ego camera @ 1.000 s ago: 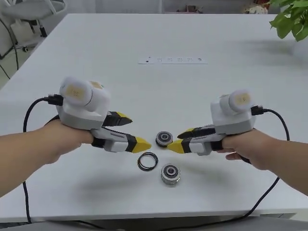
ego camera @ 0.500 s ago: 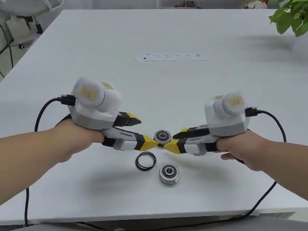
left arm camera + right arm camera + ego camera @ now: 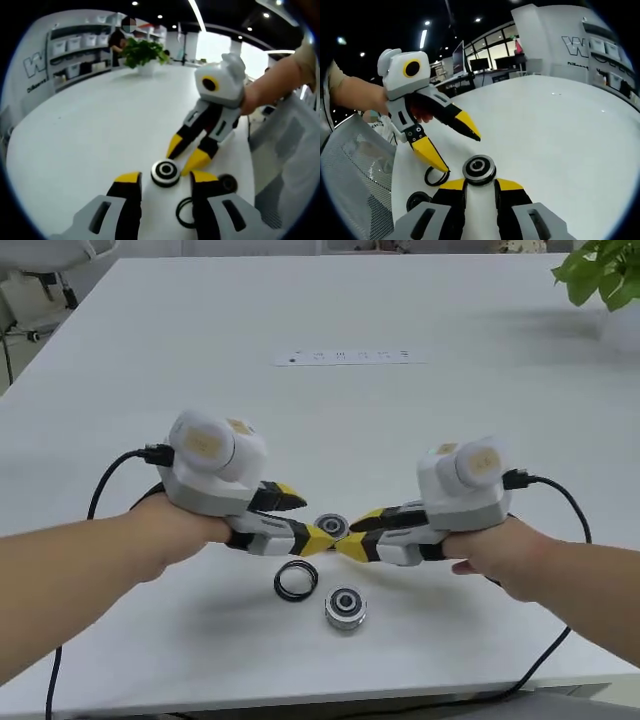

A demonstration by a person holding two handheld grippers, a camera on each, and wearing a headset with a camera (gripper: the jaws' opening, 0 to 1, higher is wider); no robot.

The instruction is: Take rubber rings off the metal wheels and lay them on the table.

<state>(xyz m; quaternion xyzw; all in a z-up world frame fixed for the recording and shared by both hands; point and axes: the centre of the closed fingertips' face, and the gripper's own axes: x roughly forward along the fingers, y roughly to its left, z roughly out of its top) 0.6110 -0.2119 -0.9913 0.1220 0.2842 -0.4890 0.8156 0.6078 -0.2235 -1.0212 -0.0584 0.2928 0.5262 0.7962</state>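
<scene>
Your left hand-held gripper has its jaws apart, with the yellow tips on either side of a small round metal wheel with a dark rim that sits on the white surface. Your right hand-held gripper faces it from the other side, jaws apart too, tips just beside the same wheel. You cannot tell whether any tip touches it. A loose black rubber ring lies flat nearer you, with a second metal wheel just beside it.

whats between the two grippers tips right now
A wheel sits between the left gripper and the right gripper, their tips close on either side; the head view shows it best.
</scene>
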